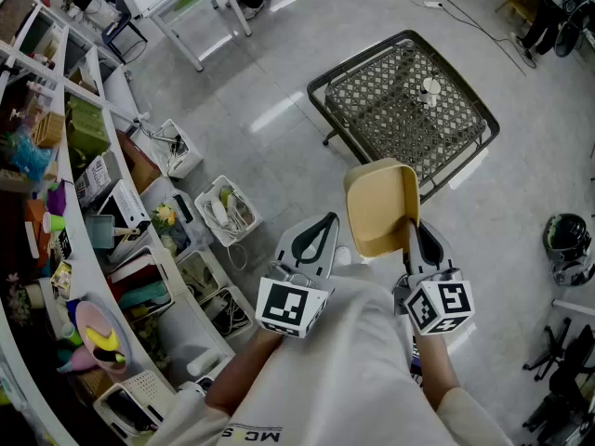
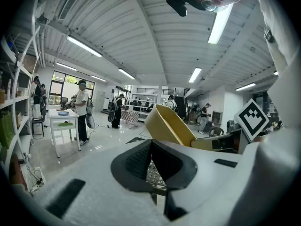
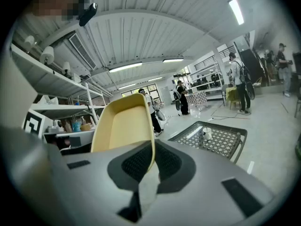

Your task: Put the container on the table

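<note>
A yellow plastic container (image 1: 381, 207) hangs in the air, tilted, in front of my chest. My right gripper (image 1: 415, 234) is shut on its right rim. In the right gripper view the container (image 3: 122, 126) stands up from the jaws (image 3: 153, 154), which pinch its thin wall. My left gripper (image 1: 321, 230) is held beside the container, to its left, shut and with nothing in it. The left gripper view shows the container (image 2: 169, 124) just past the closed jaws (image 2: 151, 144). A dark metal mesh table (image 1: 372, 110) stands on the floor ahead, with a small white object (image 1: 429, 87) on it.
Shelves (image 1: 56, 156) crowded with goods run along the left. White baskets (image 1: 228, 210) sit on the floor beside them. A white table (image 1: 181, 3) is at the far left. A helmet (image 1: 565, 240) lies on the floor at the right. Several people stand far off.
</note>
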The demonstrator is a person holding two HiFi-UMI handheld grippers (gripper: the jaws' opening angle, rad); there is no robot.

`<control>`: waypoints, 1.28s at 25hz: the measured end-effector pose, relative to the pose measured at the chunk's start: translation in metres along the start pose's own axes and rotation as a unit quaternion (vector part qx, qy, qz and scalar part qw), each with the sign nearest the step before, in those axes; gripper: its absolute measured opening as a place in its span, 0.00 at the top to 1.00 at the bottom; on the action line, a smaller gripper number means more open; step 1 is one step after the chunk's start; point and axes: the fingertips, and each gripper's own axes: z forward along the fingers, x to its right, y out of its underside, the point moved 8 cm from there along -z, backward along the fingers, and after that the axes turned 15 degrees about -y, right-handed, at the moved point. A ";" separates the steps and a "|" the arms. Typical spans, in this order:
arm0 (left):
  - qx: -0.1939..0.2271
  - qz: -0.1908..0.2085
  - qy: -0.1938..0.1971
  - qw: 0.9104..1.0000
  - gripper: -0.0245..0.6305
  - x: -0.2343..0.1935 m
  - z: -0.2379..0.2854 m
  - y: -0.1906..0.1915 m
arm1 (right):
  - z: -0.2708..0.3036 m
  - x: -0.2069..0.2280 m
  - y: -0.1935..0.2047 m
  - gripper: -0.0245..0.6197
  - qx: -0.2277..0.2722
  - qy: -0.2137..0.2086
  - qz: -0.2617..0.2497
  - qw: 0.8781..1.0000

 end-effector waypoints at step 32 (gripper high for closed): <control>-0.024 0.021 0.056 0.998 0.93 -0.101 0.161 -0.029 | 0.146 0.050 -0.029 0.92 -0.006 0.051 0.066 0.997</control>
